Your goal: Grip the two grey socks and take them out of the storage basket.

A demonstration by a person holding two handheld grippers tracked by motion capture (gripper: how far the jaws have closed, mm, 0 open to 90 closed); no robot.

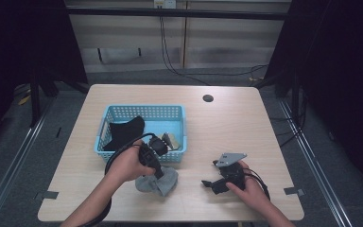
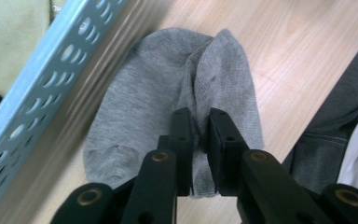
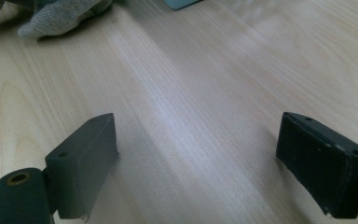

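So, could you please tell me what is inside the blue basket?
The blue basket holds a black garment and a small beige item. The left gripper and hand cover its front edge.

I see lots of bare wood on the right half of the tabletop (image 1: 227,118), all the way up to the far edge. Only a small dark hole (image 1: 208,98) sits near the far edge there. My right gripper (image 3: 196,154) has its fingers (image 3: 86,156) wide apart with bare wood between them. The blue basket (image 1: 179,125) blocks the left middle. The grey sock (image 2: 168,93) lies just beside the basket's near wall, so there is no room to slip between them. My left gripper (image 2: 199,140) is pinching a fold of the sock. A strip of bare wood runs along the left edge, beside the basket.
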